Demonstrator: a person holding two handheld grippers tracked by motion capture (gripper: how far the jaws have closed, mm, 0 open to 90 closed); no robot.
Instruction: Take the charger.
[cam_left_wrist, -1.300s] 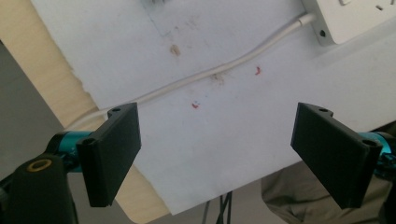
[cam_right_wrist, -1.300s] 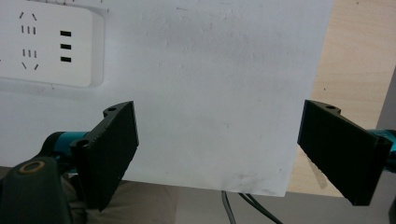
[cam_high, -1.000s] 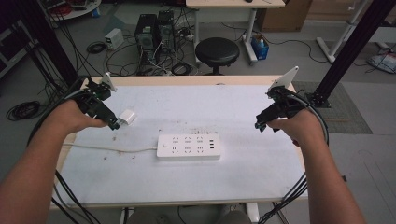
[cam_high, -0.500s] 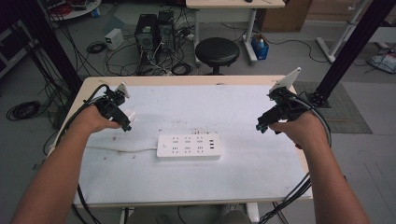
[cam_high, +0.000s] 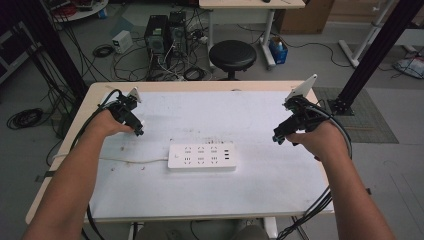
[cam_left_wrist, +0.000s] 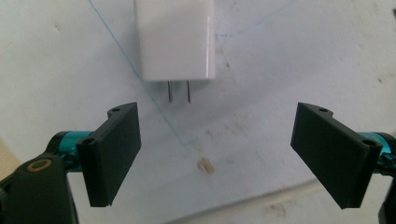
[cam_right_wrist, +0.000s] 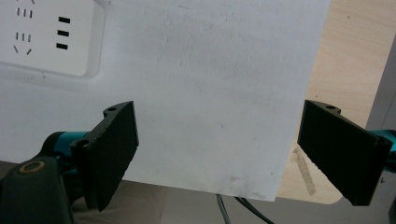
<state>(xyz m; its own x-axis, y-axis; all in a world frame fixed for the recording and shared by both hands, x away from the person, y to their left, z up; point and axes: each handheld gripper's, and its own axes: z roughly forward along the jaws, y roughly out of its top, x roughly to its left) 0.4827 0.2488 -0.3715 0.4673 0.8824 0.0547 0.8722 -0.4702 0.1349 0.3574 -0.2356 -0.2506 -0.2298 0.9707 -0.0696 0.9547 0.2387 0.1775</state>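
A white plug adapter (cam_left_wrist: 175, 39) lies flat on the white table sheet (cam_high: 200, 200), its two metal prongs (cam_left_wrist: 180, 91) pointing back at my left gripper (cam_left_wrist: 222, 154). The jaws stand wide open, a short way behind the prongs and apart from the adapter. From above, the left gripper (cam_high: 138, 131) hovers over the adapter (cam_high: 143, 123) and hides most of it. A white power strip (cam_high: 201, 156) lies mid-table with its sockets up. My right gripper (cam_high: 278, 137) is open near the right edge, nothing between its jaws. The right gripper view has the strip's end (cam_right_wrist: 46, 32) at top left.
The strip's white cord (cam_high: 130, 161) runs left across the sheet to the table edge. The wooden table edge (cam_right_wrist: 345, 60) lies just right of the right gripper. Beyond the table are a black stool (cam_high: 232, 55), computer towers (cam_high: 162, 30) and floor cables.
The left hand has moved right and forward, bringing its open gripper over the adapter, which now is mostly covered from above. The right gripper has stayed put.
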